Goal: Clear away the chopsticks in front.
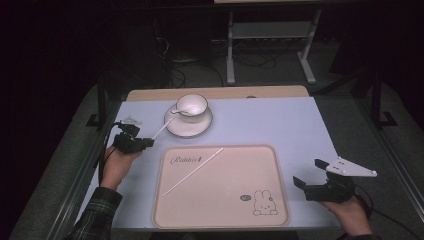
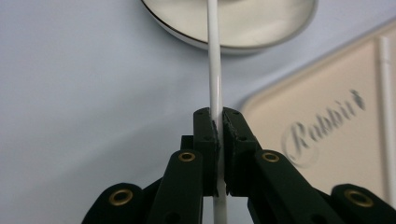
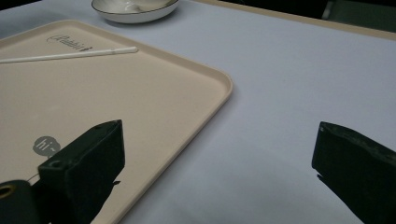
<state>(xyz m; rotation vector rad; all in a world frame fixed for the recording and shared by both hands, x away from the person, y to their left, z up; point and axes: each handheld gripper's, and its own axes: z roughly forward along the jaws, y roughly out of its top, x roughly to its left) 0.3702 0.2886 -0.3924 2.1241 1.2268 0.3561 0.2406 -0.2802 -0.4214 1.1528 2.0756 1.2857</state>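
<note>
Left hand-held gripper (image 1: 145, 141): clenched on a thin white stick (image 2: 215, 74), pads pinching it near its lower end; in the left gripper view the stick runs straight up between the jaws and a short tail sticks out below them. In the high view the stick slants up and to the right from the gripper, and its far end lies over the rim of the cup (image 1: 191, 106). Whether the tip touches the inside of the cup cannot be told. Cup stands on a white saucer (image 1: 188, 129) with a dark line round its edge, toward the far side of the counter (image 1: 280, 120).

The left hand (image 1: 118, 165) is at the left edge of the counter, just beyond the left rim of the tray (image 1: 157, 200). A narrow strip of bare counter lies between the saucer's near edge and the tray's far rim.

Right hand-held gripper (image 1: 310, 172): released, jaws wide apart, nothing between them. It hovers just past the tray's right rim, at the near right corner of the counter. In the right gripper view its left jaw overlaps the tray's corner and its right jaw is over bare counter.

Tray: beige, raised rim, rounded corners, rabbit print at near right. A second white stick (image 1: 192, 171) lies on it diagonally, well apart from both grippers. Open counter between tray and right edge, and along the far right.
</note>
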